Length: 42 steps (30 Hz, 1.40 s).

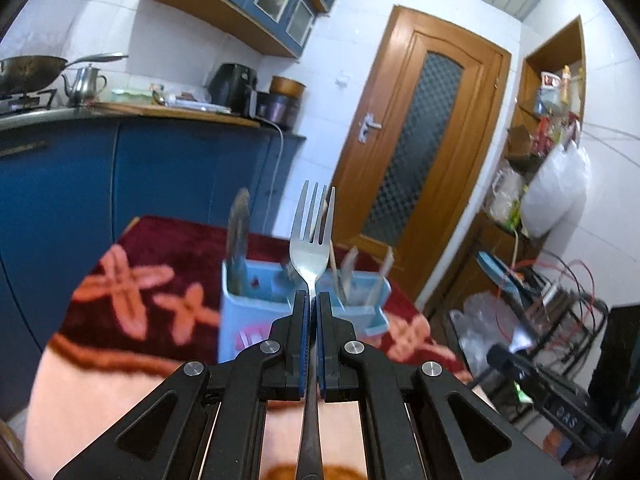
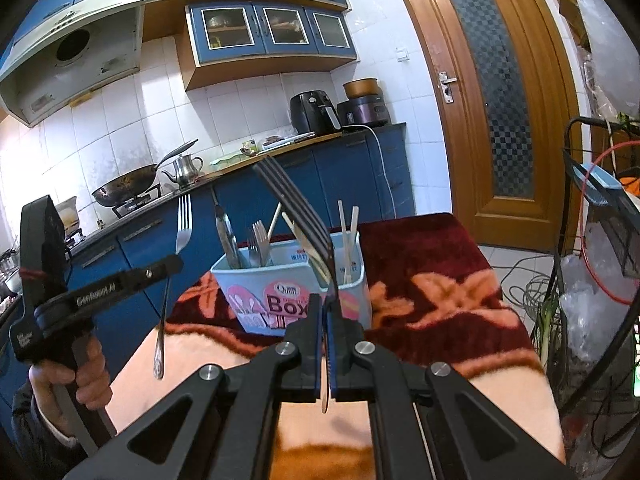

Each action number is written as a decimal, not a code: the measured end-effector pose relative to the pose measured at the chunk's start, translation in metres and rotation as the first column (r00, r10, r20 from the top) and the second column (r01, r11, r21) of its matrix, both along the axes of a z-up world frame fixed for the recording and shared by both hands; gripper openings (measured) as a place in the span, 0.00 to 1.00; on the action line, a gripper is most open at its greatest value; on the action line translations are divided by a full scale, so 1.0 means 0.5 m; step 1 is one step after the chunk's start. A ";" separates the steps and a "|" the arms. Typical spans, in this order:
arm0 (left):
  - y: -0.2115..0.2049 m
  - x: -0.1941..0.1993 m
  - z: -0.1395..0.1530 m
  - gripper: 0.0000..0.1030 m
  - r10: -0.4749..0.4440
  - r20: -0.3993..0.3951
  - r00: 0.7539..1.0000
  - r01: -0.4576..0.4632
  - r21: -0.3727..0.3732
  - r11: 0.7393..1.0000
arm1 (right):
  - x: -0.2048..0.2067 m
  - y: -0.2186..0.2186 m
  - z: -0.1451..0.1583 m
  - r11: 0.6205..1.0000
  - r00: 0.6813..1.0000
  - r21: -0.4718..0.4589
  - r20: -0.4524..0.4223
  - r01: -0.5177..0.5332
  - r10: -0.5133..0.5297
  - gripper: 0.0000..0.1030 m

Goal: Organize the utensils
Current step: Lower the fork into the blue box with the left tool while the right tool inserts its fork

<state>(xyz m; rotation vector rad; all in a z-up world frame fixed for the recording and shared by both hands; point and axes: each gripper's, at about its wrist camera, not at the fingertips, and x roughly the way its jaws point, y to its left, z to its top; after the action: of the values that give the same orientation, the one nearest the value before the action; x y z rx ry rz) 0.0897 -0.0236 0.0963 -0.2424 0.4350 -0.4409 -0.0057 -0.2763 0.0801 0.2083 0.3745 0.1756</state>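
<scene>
Utensils are being gathered over a plush maroon tablecloth with salmon-coloured flower shapes, its pile soft and thick. At twelve o'clock from both cameras, a pale blue plastic holder box, rectangular with rounded corners and split into compartments, is standing upright on the cloth, its front printed with pink ovals and the word "Box". Metal forks, a dull grey spoon-like piece and pale wooden chopsticks are poking out of it.

In the right wrist view, the left gripper, black and angular, is sitting at nine o'clock, a hand wrapping its grip; its jaws are pinching the shiny steel fork at the neck, tines pointing up, slim handle hanging below. In the left wrist view that fork is rising straight ahead, in front of the box.

The right gripper is clamping, jaws nearly together, a dark fork, whose long tines are slanting toward eleven o'clock above the box.
</scene>
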 end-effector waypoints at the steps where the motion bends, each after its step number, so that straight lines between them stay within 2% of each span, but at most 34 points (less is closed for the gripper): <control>1: 0.003 0.008 0.007 0.03 0.014 0.012 1.000 -0.014 -0.005 1.000 | 0.007 0.001 0.005 1.000 1.000 -0.005 0.004 -0.001 0.001 0.04; 6: 0.013 0.049 0.043 0.03 0.095 0.099 0.990 -0.092 -0.033 0.995 | 0.040 0.006 0.033 0.999 1.000 -0.031 0.023 -0.009 0.010 0.04; 12: 0.000 0.101 0.073 0.03 0.186 0.193 0.963 -0.178 -0.059 0.982 | 0.075 0.013 0.073 0.997 0.998 -0.079 0.070 0.002 0.004 0.04; 16: -0.019 0.133 0.068 0.03 0.227 0.246 0.942 -0.217 -0.068 0.974 | 0.103 0.011 0.090 0.994 0.995 -0.104 0.094 0.024 -0.014 0.04; 22: -0.036 0.168 0.015 0.03 0.278 0.240 0.930 -0.273 -0.052 0.960 | 0.172 0.008 0.085 0.995 0.997 -0.099 0.069 0.024 -0.017 0.04; 27: -0.031 0.171 -0.017 0.03 0.342 0.248 0.907 -0.337 -0.064 0.940 | 0.215 0.017 0.072 0.991 0.998 -0.133 0.050 0.034 -0.027 0.04; 33: -0.031 0.172 -0.006 0.03 0.327 0.257 0.909 -0.314 -0.092 0.945 | 0.248 0.019 0.057 0.992 0.999 -0.126 0.015 0.032 -0.030 0.04; 38: -0.035 0.178 0.006 0.03 0.340 0.288 0.895 -0.325 -0.100 0.940 | 0.252 0.014 0.070 0.994 0.998 -0.106 0.047 0.033 -0.028 0.04; 42: -0.044 0.191 -0.008 0.03 0.357 0.275 0.893 -0.344 -0.096 0.934 | 0.262 0.017 0.073 0.996 0.998 -0.091 0.065 0.023 -0.017 0.04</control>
<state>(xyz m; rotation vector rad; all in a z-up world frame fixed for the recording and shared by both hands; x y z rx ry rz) 0.1851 -0.0455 0.0923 -0.2888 0.0881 -0.1251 0.1253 -0.2678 0.1165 0.1154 0.3154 0.1451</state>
